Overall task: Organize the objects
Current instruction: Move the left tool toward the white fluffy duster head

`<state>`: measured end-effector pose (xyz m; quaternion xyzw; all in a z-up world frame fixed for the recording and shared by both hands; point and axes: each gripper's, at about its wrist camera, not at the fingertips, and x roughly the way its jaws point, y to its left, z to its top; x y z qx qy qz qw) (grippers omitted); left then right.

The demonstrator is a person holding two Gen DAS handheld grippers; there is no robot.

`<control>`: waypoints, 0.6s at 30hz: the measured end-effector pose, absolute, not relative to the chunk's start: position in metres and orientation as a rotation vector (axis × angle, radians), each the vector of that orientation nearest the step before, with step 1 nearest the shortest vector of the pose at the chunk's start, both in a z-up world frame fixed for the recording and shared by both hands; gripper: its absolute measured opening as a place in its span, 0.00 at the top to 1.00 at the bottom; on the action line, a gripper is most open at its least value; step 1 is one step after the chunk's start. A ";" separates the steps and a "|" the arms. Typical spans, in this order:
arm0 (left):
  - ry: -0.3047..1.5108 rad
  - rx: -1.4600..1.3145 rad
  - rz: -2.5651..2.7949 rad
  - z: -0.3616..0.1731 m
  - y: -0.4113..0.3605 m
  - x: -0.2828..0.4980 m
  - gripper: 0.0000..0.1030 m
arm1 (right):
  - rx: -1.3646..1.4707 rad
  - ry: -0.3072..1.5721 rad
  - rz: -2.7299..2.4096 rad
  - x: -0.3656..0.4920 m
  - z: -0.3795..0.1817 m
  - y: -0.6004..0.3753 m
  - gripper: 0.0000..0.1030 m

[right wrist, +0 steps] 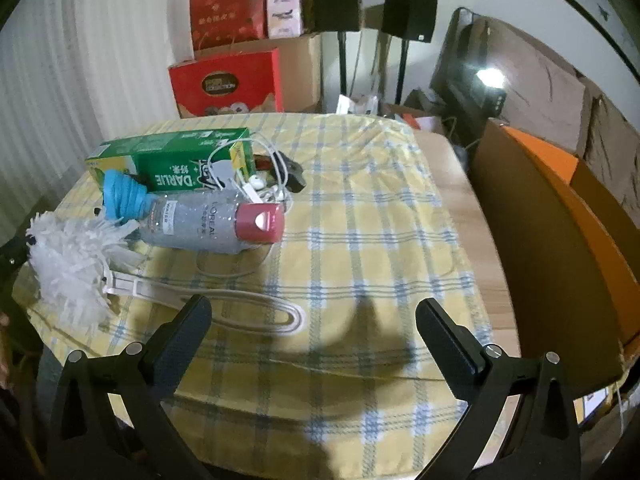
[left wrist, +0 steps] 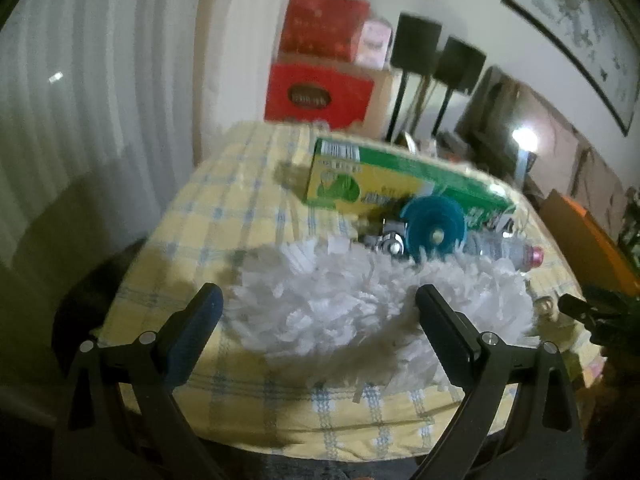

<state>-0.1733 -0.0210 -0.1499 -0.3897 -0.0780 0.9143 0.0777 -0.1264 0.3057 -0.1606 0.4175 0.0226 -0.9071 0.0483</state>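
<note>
We hold both grippers over a counter [right wrist: 360, 208] covered with a yellow and blue checked cloth, each angled downward.

In the right wrist view, the white duster [right wrist: 72, 264] lies at about nine o'clock near the cloth's left edge. Its long axis runs roughly from nine o'clock toward five o'clock: the fluffy head is at the left and the looped white handle points toward the right gripper [right wrist: 312, 320]. That gripper's jaws stand wide apart with nothing between them; its left jaw lies just over the handle's loop in the view, and we cannot tell whether they touch.

The L'Oreal bottle [right wrist: 212, 224] lies on its side at about ten o'clock, long axis near level across the view, its pink cap pointing toward three o'clock. Its base end meets a blue ribbed collapsible piece [right wrist: 120, 196]. Behind them the green Darlie toothpaste box [right wrist: 172, 156] lies lengthwise, with a tangle of white earphone cable [right wrist: 256, 176] at its right end.

In the left wrist view, the left gripper [left wrist: 320, 304] hovers just over the duster's fluffy head, jaws wide apart and clamped on nothing.
</note>
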 end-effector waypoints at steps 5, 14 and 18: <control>-0.170 -1.261 2.661 -0.154 -0.015 -0.183 0.06 | 1.268 0.069 -2.686 -0.131 -0.162 0.291 0.00; -0.101 -1.288 2.674 -0.155 -0.013 -0.190 0.00 | 1.338 0.037 -2.636 -0.145 -0.172 0.296 0.09; -0.029 -1.289 2.664 -0.158 -0.005 -0.193 0.00 | 1.346 0.028 -2.600 -0.146 -0.174 0.295 0.18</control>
